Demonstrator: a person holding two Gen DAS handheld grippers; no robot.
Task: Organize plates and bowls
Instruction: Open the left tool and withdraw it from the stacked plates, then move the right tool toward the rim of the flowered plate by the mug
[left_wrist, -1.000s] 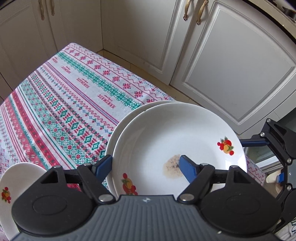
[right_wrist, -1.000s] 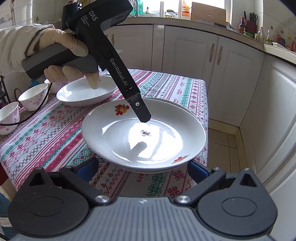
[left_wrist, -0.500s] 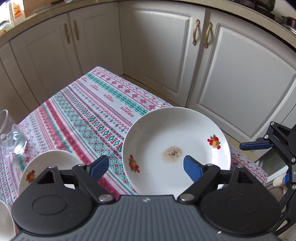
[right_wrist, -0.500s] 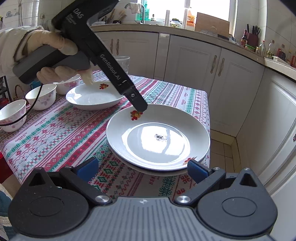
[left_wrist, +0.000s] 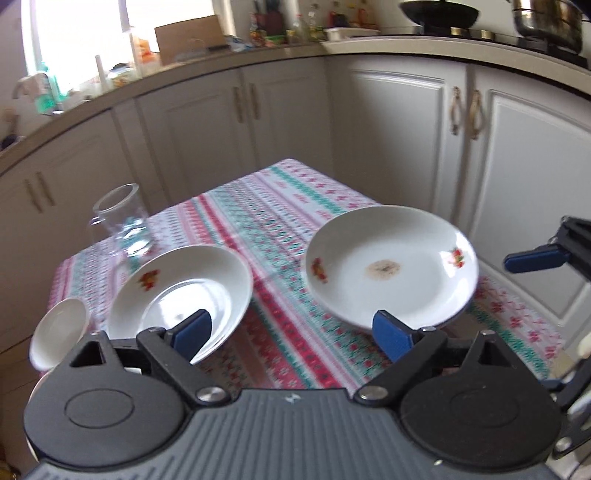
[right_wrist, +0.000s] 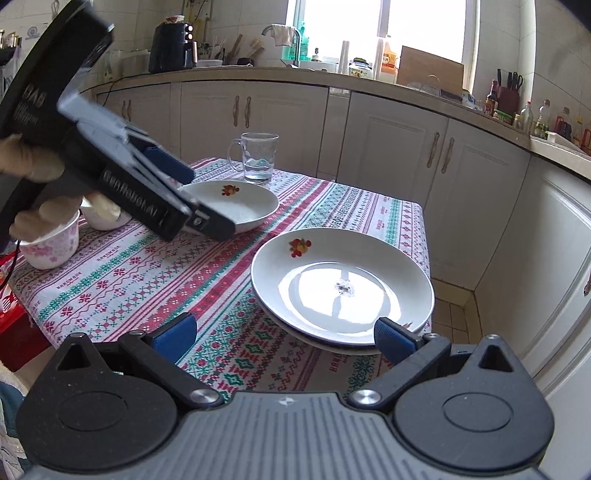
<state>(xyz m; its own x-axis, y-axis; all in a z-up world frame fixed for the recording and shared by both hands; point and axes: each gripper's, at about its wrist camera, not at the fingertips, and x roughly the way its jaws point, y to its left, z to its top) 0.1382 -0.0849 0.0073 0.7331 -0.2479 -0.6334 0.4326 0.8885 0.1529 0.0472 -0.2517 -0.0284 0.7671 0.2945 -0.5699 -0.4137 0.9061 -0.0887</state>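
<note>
Now, going from left to right, the left gripper (left_wrist: 291, 332) hangs over the patterned tablecloth (right_wrist: 147, 273), its jaws opening with nothing between them. Beside it lies a white plate (left_wrist: 184, 291), near a glass mug (right_wrist: 258, 157). Further right, two stacked plates (right_wrist: 341, 288) sit at the table corner. The right gripper (right_wrist: 282, 334) is spread wide and empty.

Two stacked plates (right_wrist: 343, 291) sit at the bench (right_wrist: 147, 273) corner. The left tool (right_wrist: 207, 206), jaws opening, hangs over another plate (right_wrist: 251, 201).
</note>
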